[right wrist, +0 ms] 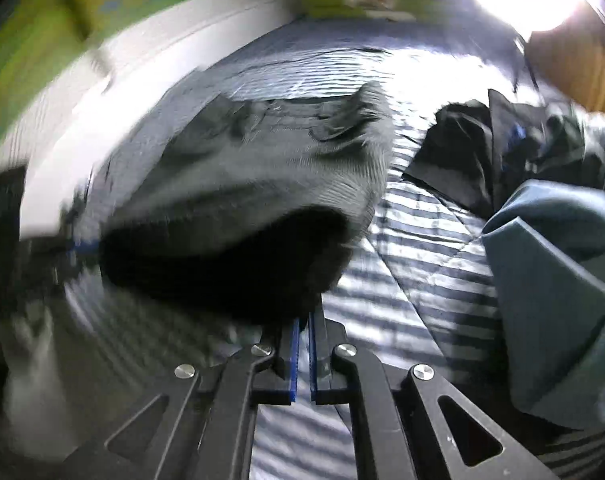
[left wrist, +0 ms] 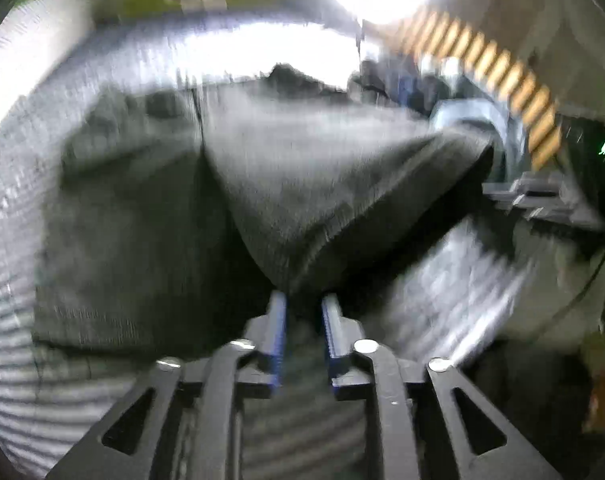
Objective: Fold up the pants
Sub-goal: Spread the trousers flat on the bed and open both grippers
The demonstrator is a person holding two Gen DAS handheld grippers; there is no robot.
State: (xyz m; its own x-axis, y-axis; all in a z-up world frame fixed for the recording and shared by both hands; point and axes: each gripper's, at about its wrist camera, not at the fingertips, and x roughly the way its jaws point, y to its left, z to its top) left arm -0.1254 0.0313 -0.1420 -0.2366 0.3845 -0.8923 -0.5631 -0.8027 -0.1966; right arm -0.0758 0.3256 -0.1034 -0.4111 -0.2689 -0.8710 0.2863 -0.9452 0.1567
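Both wrist views are smeared with blur. No container and no readable writing or label shows in either one.

In the left wrist view, dark grey fabric pants (left wrist: 238,184) lie spread over a grey and white striped bedcover (left wrist: 18,380). On the left they lie flat; toward the middle a fold of the cloth rises and narrows down into the left gripper (left wrist: 304,304). This black gripper with blue-padded fingers (left wrist: 279,320) points steeply down at the bed. Its jaws stand a little apart with the cloth's lower point reaching between the tips; whether the pads press on it cannot be told through the blur. At the right edge a black piece of the other tool sits beside the raised cloth.

In the right wrist view, the same pants (right wrist: 262,168) bulge upward at left and centre, with a dark hollow under the lifted fold. The right gripper (right wrist: 304,322), also pitched steeply down, has its blue pads clenched almost together, and the edge of the pants runs into their tips, so it is pinching the cloth. To the right, on the striped bedcover (right wrist: 422,248), lies a crumpled black garment (right wrist: 462,152), and nearer the edge a blue-grey garment (right wrist: 554,280).
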